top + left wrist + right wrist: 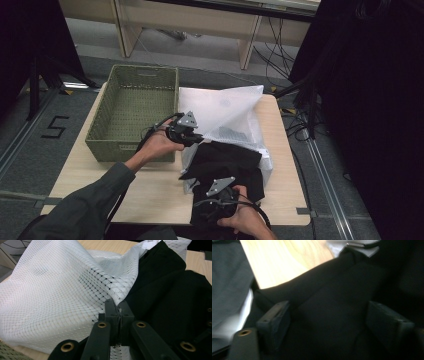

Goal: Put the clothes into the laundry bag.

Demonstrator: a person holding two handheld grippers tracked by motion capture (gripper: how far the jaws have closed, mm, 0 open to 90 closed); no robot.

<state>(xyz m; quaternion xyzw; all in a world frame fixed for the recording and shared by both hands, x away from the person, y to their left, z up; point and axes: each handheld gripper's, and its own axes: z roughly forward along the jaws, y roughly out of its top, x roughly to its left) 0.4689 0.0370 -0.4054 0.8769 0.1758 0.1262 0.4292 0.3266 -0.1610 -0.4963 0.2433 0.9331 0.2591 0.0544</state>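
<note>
From the high view, the left hand-held gripper (pixel 194 136) held up the near edge of a white mesh bag (pixel 225 112) on the worktop (pixel 160 185), beside a green basket (pixel 132 107), while the right hand-held gripper (pixel 220 197) hovered over a black garment (pixel 227 167) lying half inside the bag's mouth. Along the left gripper view, the jaws stood clamped shut on the mesh bag (pixel 57 292), the garment (pixel 170 295) just beside them. Along the right gripper view, the jaws stood wide over the garment (pixel 332 310), gripping nothing, so the stuffing step seemed under way; next it would need to close on loose cloth and push it deeper, with the sagging mesh likely in the way.
</note>
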